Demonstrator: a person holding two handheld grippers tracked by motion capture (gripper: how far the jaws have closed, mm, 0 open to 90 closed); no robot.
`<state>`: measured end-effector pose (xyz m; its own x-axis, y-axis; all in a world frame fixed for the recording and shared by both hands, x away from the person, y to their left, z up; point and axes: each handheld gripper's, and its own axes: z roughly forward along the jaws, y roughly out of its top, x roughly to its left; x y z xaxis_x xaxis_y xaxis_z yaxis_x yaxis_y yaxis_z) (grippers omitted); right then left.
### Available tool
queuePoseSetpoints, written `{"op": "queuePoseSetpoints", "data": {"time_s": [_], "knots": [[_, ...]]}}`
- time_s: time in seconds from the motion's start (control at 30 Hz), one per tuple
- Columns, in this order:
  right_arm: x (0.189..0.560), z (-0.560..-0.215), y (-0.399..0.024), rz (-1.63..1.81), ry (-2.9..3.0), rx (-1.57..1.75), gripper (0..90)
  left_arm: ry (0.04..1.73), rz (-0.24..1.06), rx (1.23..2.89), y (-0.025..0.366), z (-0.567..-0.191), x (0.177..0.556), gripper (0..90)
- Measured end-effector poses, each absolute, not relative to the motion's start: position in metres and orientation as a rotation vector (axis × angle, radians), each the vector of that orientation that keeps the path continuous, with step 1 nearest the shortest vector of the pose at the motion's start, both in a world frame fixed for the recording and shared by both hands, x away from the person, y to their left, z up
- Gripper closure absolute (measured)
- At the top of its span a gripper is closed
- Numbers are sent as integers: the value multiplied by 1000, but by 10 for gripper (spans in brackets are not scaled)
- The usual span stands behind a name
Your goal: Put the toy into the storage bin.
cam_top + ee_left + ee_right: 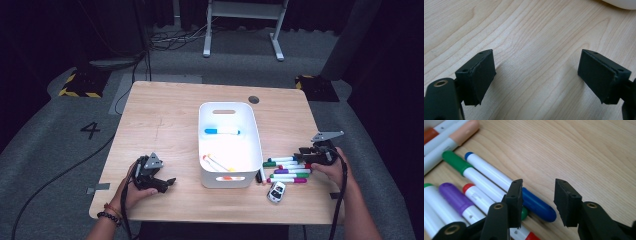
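Markers lie bunched beside my right gripper [537, 202]; its half-parted jaws grasp nothing, the blue-capped marker [511, 188] just left of the gap, ready to be straddled. My left gripper [536, 75] rests spread wide, empty, clear of the white bin [255, 145].

Left gripper [536, 75] gapes wide; right gripper [537, 200] low, jaws partly open

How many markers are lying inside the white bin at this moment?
3. A blue-capped marker lies in the far half of the white bin; an orange-tipped marker and a pale marker lie together in the near half. The near wall may hide more.
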<state>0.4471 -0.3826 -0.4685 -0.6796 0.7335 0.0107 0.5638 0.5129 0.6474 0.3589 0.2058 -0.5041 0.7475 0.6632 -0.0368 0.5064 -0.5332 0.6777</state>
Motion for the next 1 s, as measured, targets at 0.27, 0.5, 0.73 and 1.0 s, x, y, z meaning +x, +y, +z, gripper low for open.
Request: {"op": "queuePoseSetpoints", "data": {"time_s": [0.27, 0.5, 0.73, 1.0], "knots": [[454, -476, -384, 931, 2506, 1130, 619, 874, 294, 2253, 206, -504, 359, 147], [460, -483, -375, 895, 2524, 1118, 653, 874, 294, 2253, 206, -504, 359, 147], [462, -483, -367, 869, 2510, 1088, 741, 874, 294, 2253, 206, -504, 359, 147], [463, -482, -363, 830, 2480, 1122, 751, 874, 294, 2252, 206, -504, 359, 147]]}}
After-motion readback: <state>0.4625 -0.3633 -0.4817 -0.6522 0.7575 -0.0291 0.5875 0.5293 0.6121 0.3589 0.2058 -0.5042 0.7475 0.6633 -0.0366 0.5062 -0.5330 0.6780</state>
